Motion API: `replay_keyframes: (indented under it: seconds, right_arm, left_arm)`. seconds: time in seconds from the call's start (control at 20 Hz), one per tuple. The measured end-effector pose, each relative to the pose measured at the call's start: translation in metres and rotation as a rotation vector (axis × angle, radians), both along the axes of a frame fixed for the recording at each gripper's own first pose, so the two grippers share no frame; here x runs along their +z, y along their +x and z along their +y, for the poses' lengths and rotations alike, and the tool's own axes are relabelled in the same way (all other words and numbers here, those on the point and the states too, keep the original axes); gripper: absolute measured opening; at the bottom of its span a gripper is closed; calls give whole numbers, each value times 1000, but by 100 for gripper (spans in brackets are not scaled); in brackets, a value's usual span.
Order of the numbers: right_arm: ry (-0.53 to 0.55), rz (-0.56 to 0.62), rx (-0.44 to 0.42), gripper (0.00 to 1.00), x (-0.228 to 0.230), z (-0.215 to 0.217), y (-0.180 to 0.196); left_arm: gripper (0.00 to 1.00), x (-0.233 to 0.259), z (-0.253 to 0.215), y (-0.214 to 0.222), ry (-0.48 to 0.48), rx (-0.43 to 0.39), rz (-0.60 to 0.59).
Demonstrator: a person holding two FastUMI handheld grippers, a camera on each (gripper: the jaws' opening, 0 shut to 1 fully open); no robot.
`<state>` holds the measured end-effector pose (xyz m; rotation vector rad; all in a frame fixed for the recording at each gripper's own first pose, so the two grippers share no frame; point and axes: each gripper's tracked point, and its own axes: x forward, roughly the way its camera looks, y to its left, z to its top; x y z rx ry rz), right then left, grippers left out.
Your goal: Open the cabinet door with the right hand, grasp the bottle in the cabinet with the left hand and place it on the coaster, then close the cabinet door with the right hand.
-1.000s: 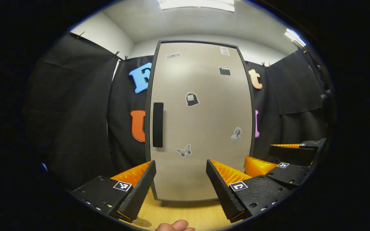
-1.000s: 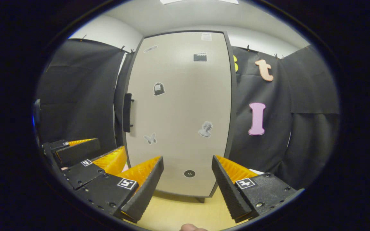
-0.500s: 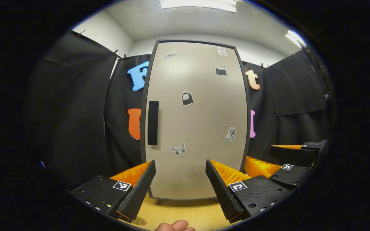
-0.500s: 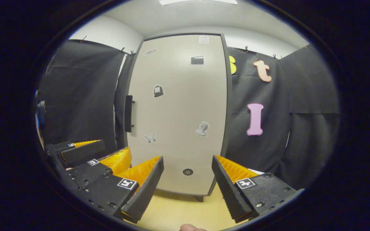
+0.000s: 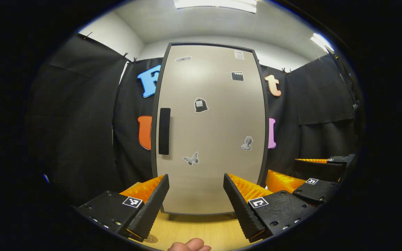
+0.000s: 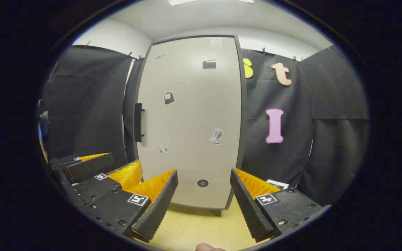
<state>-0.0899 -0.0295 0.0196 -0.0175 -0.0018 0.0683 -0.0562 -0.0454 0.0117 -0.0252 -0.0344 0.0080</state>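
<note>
A tall beige cabinet door with a dark frame stands shut ahead on the wooden table. Its black vertical handle sits on the door's left edge. The bottle is hidden behind the door. My left gripper is open in front of the door's lower part, well short of it. My right gripper is open too, likewise short of the door; it appears at the right of the left gripper view. The left gripper shows at the lower left of the right gripper view. A round coaster edge peeks at the table's near edge.
Several grey stickers dot the door, and a small dark button-like disc sits low on it. The pale wooden table runs from the cabinet's foot toward me. Black cloth walls close in on both sides. A fingertip shows at the bottom.
Both views have drifted slightly: the cabinet door sits a little more to the left and slightly farther than a second ago. Both grippers stay open.
</note>
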Motion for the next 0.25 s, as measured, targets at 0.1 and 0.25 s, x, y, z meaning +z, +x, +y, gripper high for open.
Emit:
replay_keyframes:
  seconds: [0.1, 0.25]
  right_arm:
    - [40, 36, -28, 97, -7, -3, 3]
    - [97, 61, -31, 97, -9, -2, 3]
  left_arm:
    - [95, 5, 5, 3, -17, 30, -15]
    - [95, -1, 1, 1, -60, 23, 3]
